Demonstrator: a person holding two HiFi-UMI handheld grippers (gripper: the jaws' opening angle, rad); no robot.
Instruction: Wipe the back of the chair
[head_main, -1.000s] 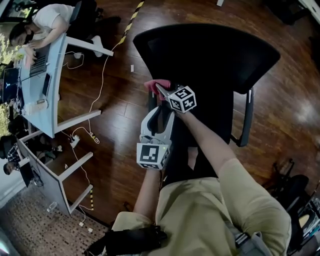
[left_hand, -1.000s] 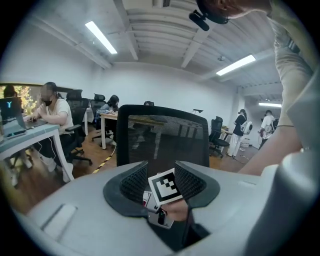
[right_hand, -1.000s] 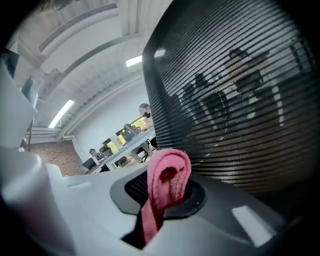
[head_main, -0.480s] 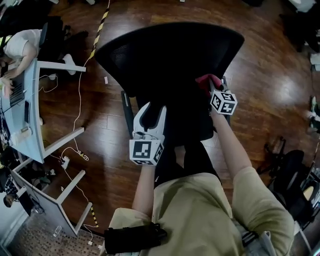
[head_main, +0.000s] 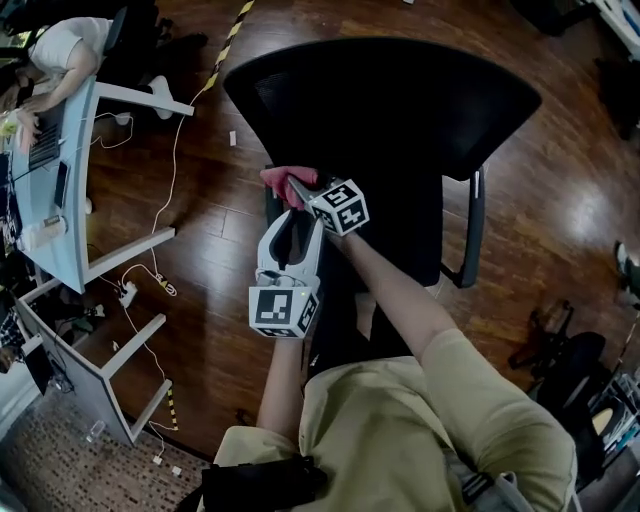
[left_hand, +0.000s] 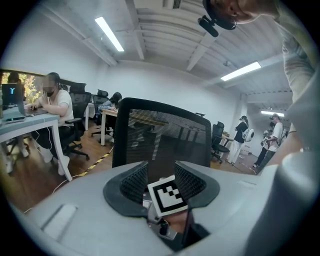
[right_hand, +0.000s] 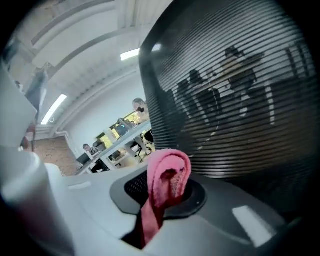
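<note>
R gripper (head_main: 297, 188) clenched on pink cloth (head_main: 279, 179) at left edge of mesh chair back (head_main: 400, 100). L gripper (head_main: 300, 224) just nearer, jaws apart, gripping nothing.

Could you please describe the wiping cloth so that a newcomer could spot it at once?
Find the big black mesh office chair in the middle of the head view. At its backrest's left edge, the right tool is clamped on a folded pink cloth, the only pink thing among black and grey.
</note>
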